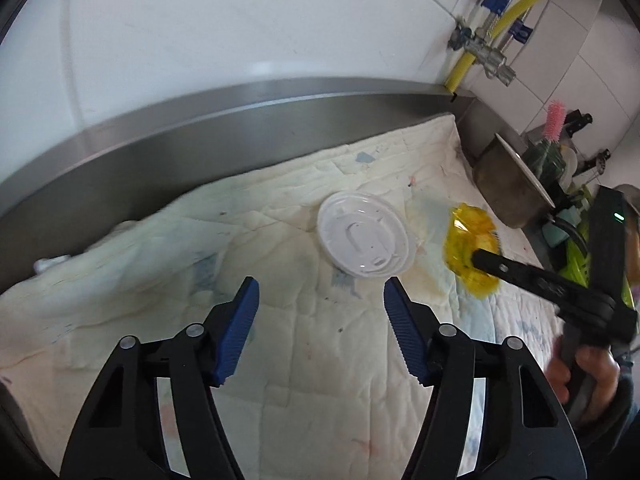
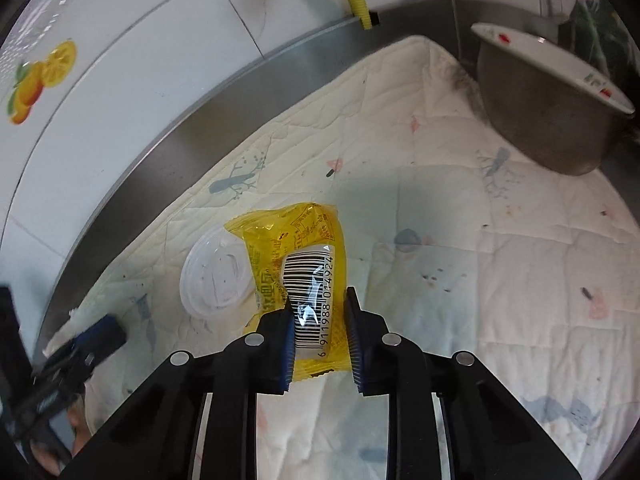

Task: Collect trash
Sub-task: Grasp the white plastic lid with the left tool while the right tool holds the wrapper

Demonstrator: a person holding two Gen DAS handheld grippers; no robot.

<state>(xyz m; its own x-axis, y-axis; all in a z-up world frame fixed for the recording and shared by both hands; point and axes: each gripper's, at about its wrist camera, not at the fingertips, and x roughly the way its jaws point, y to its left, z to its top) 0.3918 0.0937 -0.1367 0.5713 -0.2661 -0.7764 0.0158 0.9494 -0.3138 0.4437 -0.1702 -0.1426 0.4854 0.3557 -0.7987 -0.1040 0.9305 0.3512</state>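
right gripper (image 2: 318, 312) clamping yellow wrapper (image 2: 304, 248), quilt mid-area

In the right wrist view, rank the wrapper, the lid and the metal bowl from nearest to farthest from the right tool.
1. Wrapper, held between the right tool's fingers.
2. Lid, just left, partly under the wrapper.
3. Metal bowl, far upper right.

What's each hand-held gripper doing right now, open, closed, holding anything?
Left hand-held gripper: open, holding nothing, short of the plastic lid.
Right hand-held gripper: closed on the yellow wrapper.
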